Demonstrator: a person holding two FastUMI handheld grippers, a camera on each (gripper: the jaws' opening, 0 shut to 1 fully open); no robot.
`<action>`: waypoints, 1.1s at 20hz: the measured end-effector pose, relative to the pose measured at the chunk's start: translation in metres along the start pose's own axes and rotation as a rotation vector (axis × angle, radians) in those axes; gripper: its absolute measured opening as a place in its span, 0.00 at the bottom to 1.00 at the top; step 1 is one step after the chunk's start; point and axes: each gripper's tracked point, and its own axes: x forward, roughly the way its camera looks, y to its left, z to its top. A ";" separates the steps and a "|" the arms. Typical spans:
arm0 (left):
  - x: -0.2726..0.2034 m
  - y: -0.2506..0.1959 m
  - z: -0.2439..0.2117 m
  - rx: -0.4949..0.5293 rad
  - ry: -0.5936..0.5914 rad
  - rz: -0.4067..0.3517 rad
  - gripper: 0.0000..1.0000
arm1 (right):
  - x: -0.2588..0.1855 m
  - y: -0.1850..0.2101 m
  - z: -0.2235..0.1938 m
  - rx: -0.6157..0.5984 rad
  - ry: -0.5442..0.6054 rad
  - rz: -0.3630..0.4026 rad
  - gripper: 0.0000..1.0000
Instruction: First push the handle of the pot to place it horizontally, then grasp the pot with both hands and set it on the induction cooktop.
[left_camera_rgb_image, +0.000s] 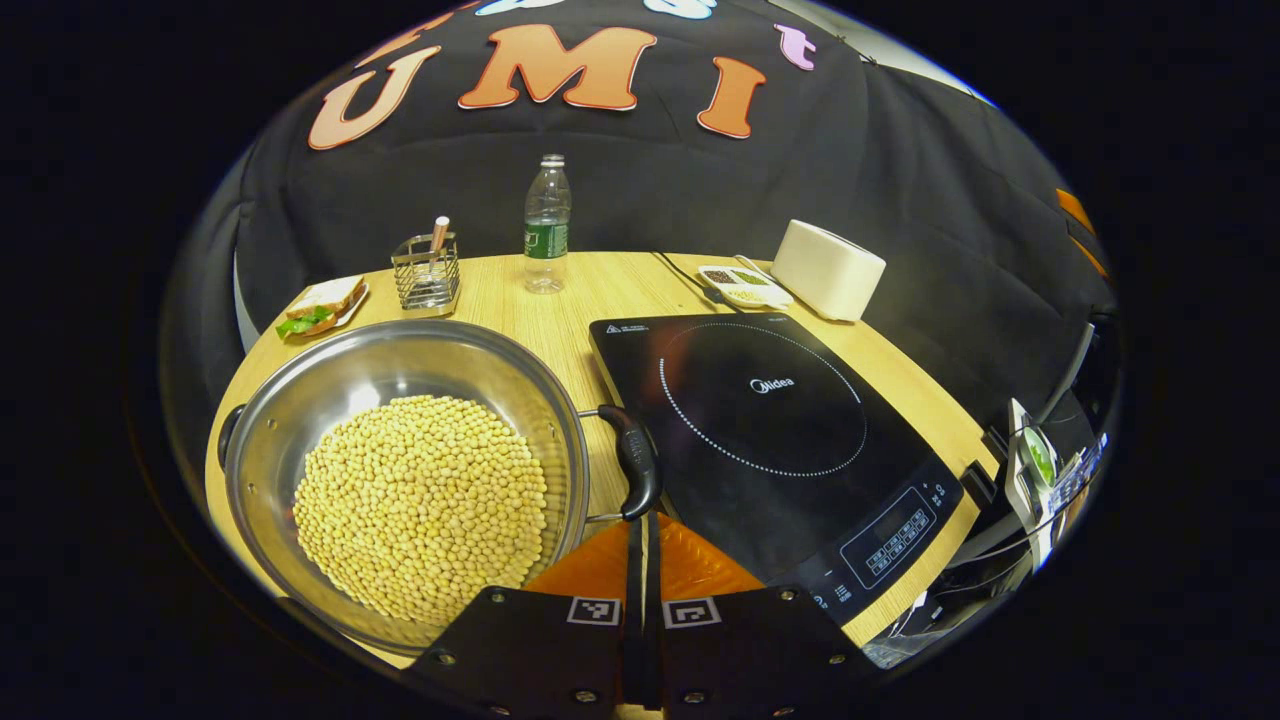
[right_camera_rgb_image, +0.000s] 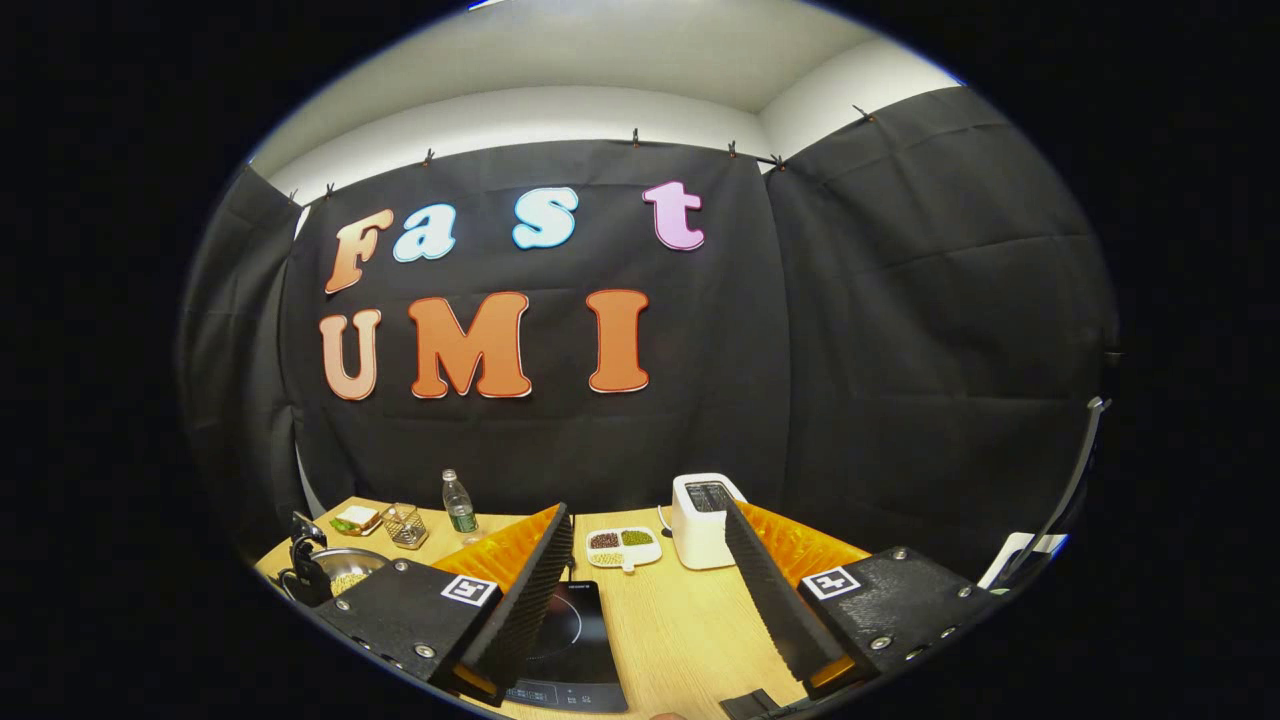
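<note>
Left claw closed, tips nudging pot handle. Right claw hanging open above table. Pot sitting beside induction cooktop; grasping and lifting not yet done.

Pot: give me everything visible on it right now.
The pot is a wide, shallow, shiny steel pan holding a layer of pale yellow beans. It sits upright on the wooden table, left of the induction cooktop, not on it. A dark loop handle on wire brackets faces the cooktop; another dark handle shows at the far rim. The left gripper, fingers together, sits right at the near handle.
</note>
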 end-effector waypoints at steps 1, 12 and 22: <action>0.001 0.000 0.002 0.002 0.000 0.001 0.01 | 0.001 0.000 -0.001 0.002 0.003 -0.001 0.95; 0.015 -0.004 0.009 0.004 -0.001 -0.016 0.01 | 0.006 0.013 -0.006 0.012 0.016 -0.004 0.95; -0.041 0.028 0.039 0.024 -0.143 0.031 0.01 | 0.003 0.076 -0.014 0.013 0.018 0.067 0.95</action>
